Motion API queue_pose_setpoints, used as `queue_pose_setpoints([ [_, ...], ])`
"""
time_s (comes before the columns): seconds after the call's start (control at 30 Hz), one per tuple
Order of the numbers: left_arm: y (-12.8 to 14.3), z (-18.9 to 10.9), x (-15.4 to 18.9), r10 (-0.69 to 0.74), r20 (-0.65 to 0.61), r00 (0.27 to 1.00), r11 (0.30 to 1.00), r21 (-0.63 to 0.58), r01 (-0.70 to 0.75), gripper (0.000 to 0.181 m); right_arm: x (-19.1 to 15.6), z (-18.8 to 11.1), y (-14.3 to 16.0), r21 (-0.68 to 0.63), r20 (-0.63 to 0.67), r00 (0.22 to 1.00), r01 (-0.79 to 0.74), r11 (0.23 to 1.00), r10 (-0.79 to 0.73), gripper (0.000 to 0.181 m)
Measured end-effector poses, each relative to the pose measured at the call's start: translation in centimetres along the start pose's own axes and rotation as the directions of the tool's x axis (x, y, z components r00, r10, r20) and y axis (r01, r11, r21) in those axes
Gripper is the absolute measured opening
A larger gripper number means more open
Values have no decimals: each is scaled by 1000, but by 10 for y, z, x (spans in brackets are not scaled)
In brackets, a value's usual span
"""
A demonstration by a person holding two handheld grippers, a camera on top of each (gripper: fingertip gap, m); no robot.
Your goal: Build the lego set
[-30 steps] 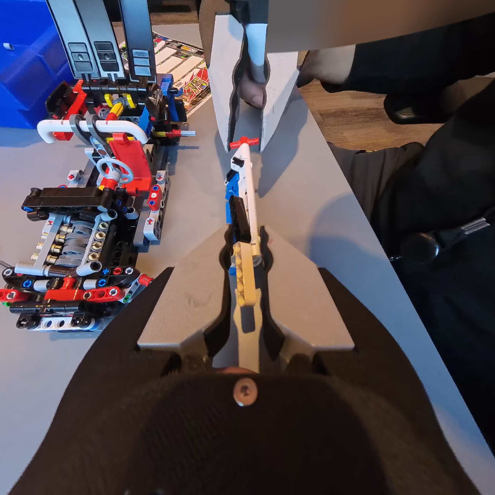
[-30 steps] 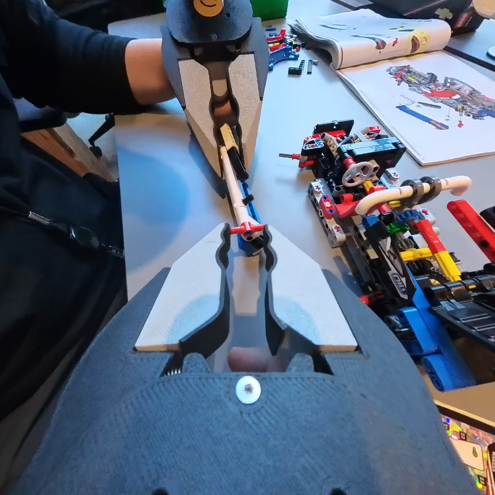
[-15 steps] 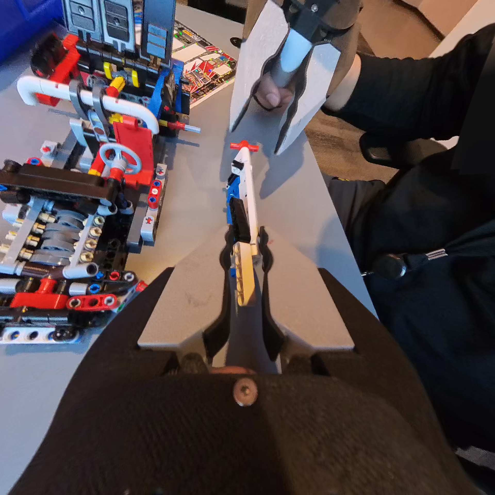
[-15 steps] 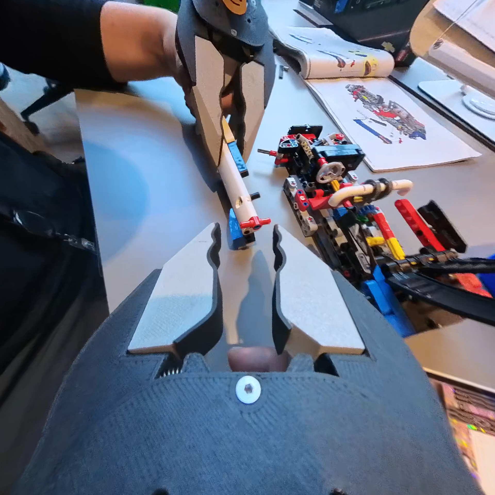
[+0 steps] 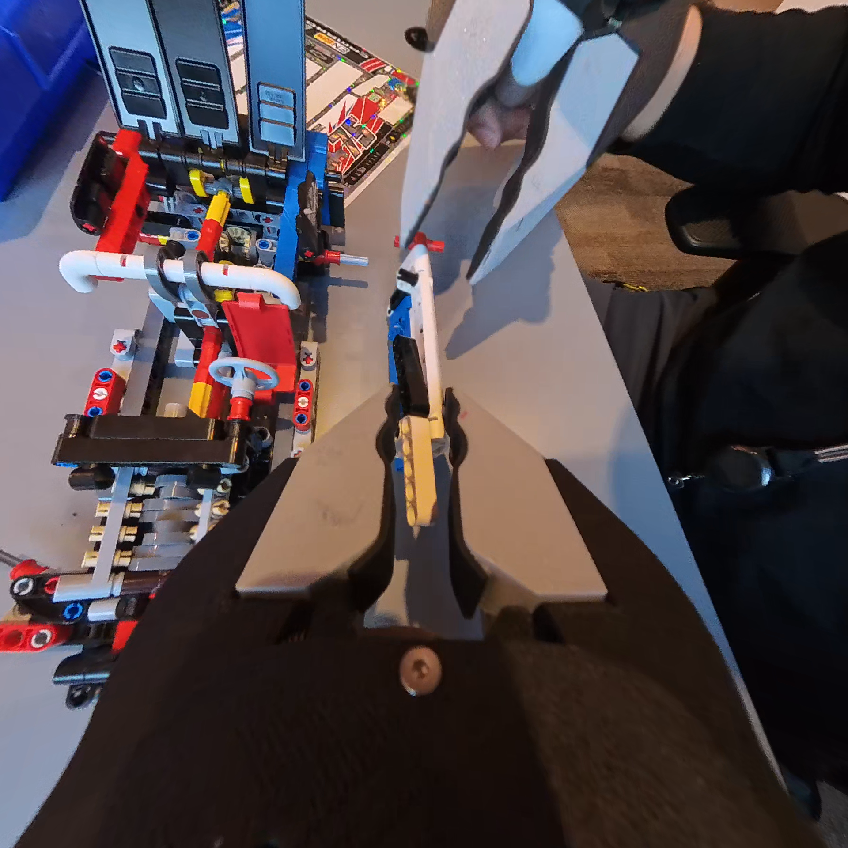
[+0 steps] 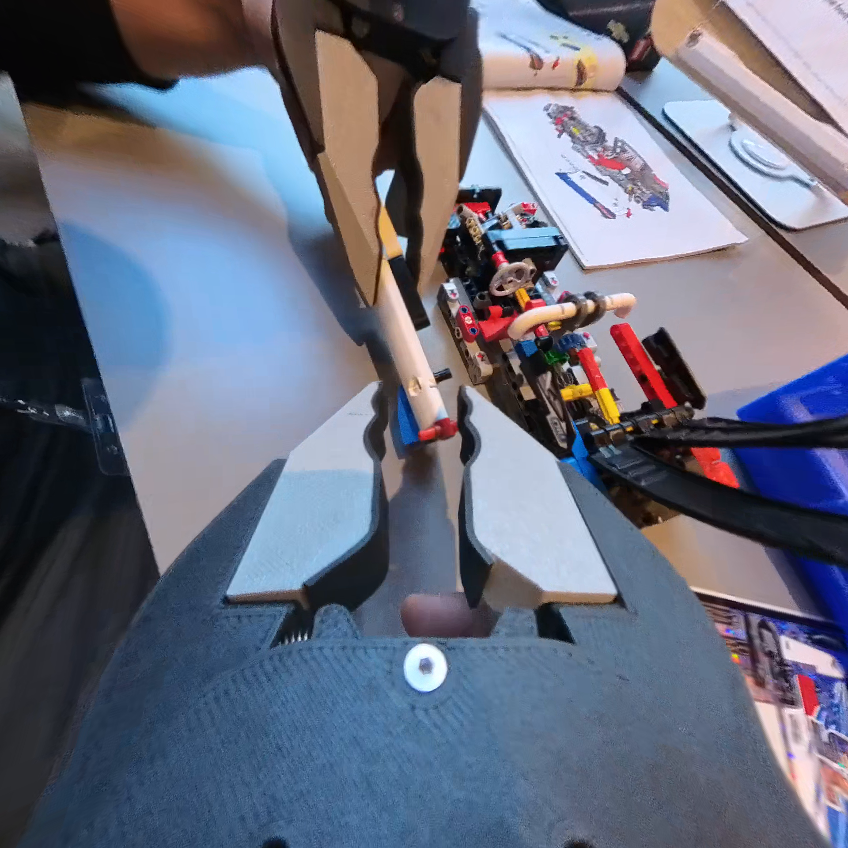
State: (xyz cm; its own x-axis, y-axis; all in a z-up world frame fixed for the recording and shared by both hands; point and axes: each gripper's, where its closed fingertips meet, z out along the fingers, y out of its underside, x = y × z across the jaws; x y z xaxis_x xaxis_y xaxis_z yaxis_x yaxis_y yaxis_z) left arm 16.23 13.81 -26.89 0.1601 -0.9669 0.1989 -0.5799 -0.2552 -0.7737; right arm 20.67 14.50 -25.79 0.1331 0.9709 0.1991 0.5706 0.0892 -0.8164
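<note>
My left gripper (image 5: 420, 406) is shut on the near end of a long white, blue and black beam assembly (image 5: 422, 321). The assembly slopes down toward the grey table (image 5: 527, 390). A small red pin (image 5: 420, 241) sticks out of its far end. My right gripper (image 6: 420, 392) is open, and that far end with the red pin (image 6: 438, 429) lies between its fingertips without being gripped. The right gripper also shows at the top of the left wrist view (image 5: 438, 259), and the left gripper at the top of the right wrist view (image 6: 397, 280). The half-built car chassis (image 5: 183, 367) stands beside the assembly.
The chassis (image 6: 527, 321) has a white roll bar and a steering wheel. An open instruction booklet (image 6: 619, 183) lies beyond it. A sticker sheet (image 5: 358, 105) and a blue bin (image 5: 27, 92) sit at the back. The table edge and a person in dark clothing (image 5: 757, 367) are on the right. There is about 6 cm between the tips of the two grippers.
The right gripper opened off the red pin and drew back, then came forward again so the pin end sits between its open jaws. The left gripper kept its hold and swung toward the chassis.
</note>
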Motion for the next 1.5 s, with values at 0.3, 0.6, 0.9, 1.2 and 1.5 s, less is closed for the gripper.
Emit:
queue_pose_setpoints([
  [0.3, 7, 1, -4, -8, 17, 1000, 1000, -13, 8, 17, 4, 15, 9, -166, -24, 986, 157, 974, -163, 14],
  [0.6, -17, -3, -16, 297, 353, 887, 954, -141, -263, 35, 8, 15, 9, -155, 2, 990, 142, 978, -143, 9],
  [0.9, -17, 2, -26, 451, 431, 782, 892, -235, -385, 22, 14, 17, 9, -169, 14, 985, 173, 970, -173, 9],
  [1.2, -5, 1, -40, 399, 408, 821, 913, -264, -312, 24, 21, 18, 11, -162, 13, 985, 174, 971, -174, 9],
  [1.5, -9, 2, -39, 328, 386, 862, 941, -215, -262, 19, 29, 16, 13, -166, -11, 986, 161, 973, -165, 10],
])
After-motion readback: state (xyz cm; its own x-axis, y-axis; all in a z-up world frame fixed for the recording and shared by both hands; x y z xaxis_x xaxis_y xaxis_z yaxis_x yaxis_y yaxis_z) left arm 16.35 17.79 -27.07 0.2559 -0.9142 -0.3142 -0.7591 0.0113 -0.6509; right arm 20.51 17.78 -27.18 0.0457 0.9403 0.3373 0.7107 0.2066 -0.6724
